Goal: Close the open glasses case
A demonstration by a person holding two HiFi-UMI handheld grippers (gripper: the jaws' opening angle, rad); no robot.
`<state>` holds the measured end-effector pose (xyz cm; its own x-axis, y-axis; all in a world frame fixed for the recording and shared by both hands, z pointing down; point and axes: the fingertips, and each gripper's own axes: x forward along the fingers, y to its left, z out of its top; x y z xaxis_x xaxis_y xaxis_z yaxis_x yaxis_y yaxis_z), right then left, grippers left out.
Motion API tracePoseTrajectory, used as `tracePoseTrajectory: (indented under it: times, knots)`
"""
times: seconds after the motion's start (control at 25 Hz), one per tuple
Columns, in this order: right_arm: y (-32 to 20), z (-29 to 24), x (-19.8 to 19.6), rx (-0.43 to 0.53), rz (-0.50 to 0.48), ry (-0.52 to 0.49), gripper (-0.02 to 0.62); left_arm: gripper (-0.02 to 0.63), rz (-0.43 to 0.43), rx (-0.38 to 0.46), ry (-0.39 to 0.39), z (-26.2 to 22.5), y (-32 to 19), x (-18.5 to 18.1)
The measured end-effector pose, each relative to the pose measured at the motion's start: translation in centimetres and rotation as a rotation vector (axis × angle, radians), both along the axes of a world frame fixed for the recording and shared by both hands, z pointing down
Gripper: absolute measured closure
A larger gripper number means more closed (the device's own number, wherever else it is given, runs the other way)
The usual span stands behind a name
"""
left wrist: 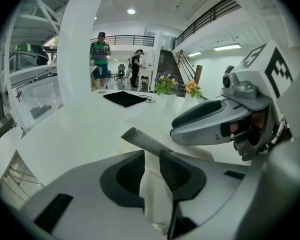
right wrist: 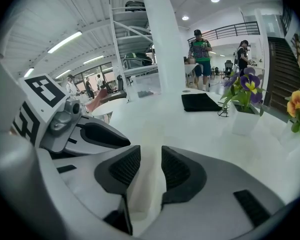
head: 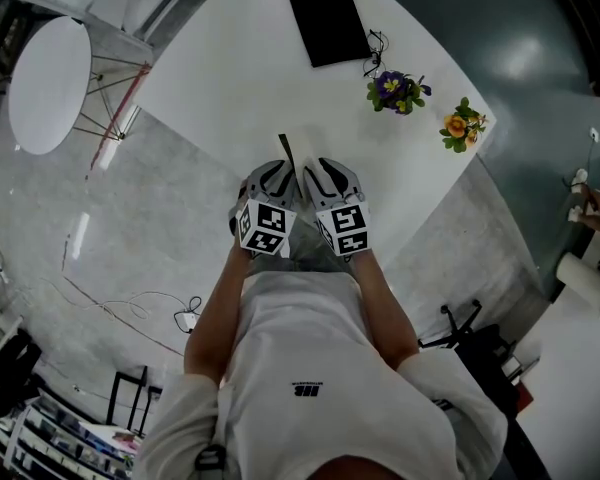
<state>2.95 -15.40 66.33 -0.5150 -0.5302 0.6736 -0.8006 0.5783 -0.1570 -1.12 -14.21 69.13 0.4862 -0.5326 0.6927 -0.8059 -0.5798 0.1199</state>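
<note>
The glasses case [head: 328,26] is a flat black rectangle lying opened out on the far part of the white table [head: 230,78]. It shows far ahead in the left gripper view [left wrist: 124,98] and the right gripper view [right wrist: 201,102]. My left gripper [head: 278,171] and right gripper [head: 323,173] rest side by side at the table's near edge, well short of the case. Both are shut, the pads of each [left wrist: 151,156] [right wrist: 151,159] close together with only white table showing in the slit. A thin grey strip [head: 285,150] lies on the table just ahead of them.
A pair of glasses [head: 374,53] lies beside the case. A pot of purple flowers [head: 395,91] and one of orange flowers [head: 463,125] stand at the table's right. A round white table [head: 48,83] is off to the left. Two people [left wrist: 100,59] stand far off.
</note>
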Motion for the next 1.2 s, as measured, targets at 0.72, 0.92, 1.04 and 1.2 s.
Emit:
tracePoseTrajectory:
  times: [0.72,0.92,1.04,1.2]
  knots:
    - [0.2,0.4,-0.8,-0.005,-0.011,0.019,0.462,0.500,0.002,-0.016,-0.008,0.8,0.3,-0.8]
    - [0.4,0.5,-1.1,-0.001,-0.016,0.029,0.462,0.500,0.002,-0.018,-0.016,1.0,0.5,-1.1]
    - [0.4,0.5,-1.2,0.000,-0.014,0.034,0.460,0.502,0.005,-0.018,-0.017,1.1,0.5,-1.1]
    - [0.4,0.6,-1.2,0.003,-0.008,0.040,0.454,0.502,0.011,-0.021,-0.025,1.2,0.6,-1.2]
